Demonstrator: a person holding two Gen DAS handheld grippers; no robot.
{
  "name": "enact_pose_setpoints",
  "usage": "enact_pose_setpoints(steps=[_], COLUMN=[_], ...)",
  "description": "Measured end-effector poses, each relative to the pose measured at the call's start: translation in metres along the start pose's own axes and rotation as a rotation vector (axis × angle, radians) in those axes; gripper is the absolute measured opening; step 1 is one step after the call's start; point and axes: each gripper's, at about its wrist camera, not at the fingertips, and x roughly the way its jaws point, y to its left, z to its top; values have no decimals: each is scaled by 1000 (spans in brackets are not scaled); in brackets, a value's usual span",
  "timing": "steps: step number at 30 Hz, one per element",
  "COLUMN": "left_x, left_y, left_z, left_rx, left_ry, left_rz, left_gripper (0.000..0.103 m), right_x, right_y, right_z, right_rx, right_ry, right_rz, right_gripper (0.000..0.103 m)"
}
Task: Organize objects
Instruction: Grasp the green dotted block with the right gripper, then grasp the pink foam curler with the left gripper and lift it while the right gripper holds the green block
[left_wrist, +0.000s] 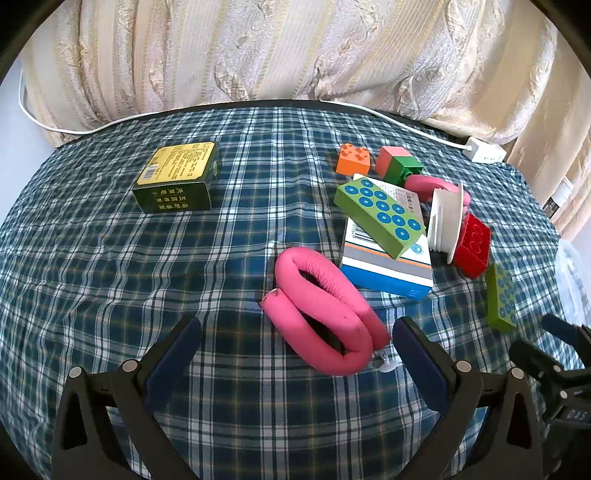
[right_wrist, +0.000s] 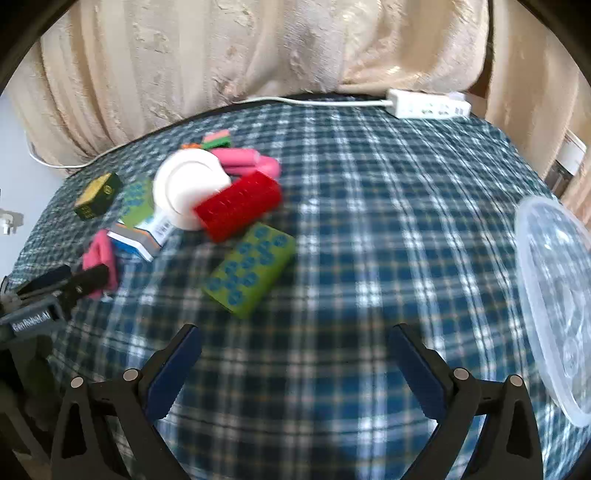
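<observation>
A: Where does the pink foam loop (left_wrist: 325, 314) sit?

B: It lies on the plaid tablecloth (left_wrist: 110, 277) toward the near edge, just ahead of the left gripper (left_wrist: 295, 332), with its near bend reaching between the two fingers. The jaws stand wide apart and hold nothing.

A: How would it handle?

B: It looks light, soft and springy, a padded tube folded on itself. It would likely squash under the pads instead of slipping. The best hold seems to be across the doubled near bend, where two runs of tube lie together.

A: And around it?

B: Just beyond it, toward the right, lies a blue and white carton (left_wrist: 384, 266) with a green dotted block (left_wrist: 380, 218) leaning on top. A white plastic fitting (left_wrist: 447, 221) and a red brick (left_wrist: 474, 243) touch that heap. Small bricks sit behind, and a dark green box (left_wrist: 177, 177) stands well apart toward the far left.

A: The other claw?

B: The right gripper (right_wrist: 295, 339) is also spread wide and empty, over bare cloth. A second green dotted block (right_wrist: 251, 269) lies near it, and a clear plastic container (right_wrist: 557, 302) sits at the right edge. That view is blurred.
</observation>
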Motion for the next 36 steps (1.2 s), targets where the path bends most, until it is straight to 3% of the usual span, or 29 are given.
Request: enact_pose_setpoints(steps=[3, 11, 20, 25, 36], left_x=[-1, -7, -3, -1, 11], left_y=[-1, -1, 0, 0, -3], left_z=[1, -2, -2, 2, 13], left_rx=[-1, -3, -11, -21, -37], left_ry=[-5, -29, -4, 12, 61], left_rz=[-5, -5, -4, 1, 66], left_gripper=[103, 103, 103, 103, 103], right_x=[1, 20, 21, 18, 16], right_y=[10, 22, 25, 17, 16], right_z=[9, 23, 23, 20, 14], right_rx=[-15, -39, -95, -77, -78], right_ry=[-10, 16, -21, -27, -60], right_rz=[24, 19, -55, -49, -46], right_gripper=[99, 71, 41, 35, 35])
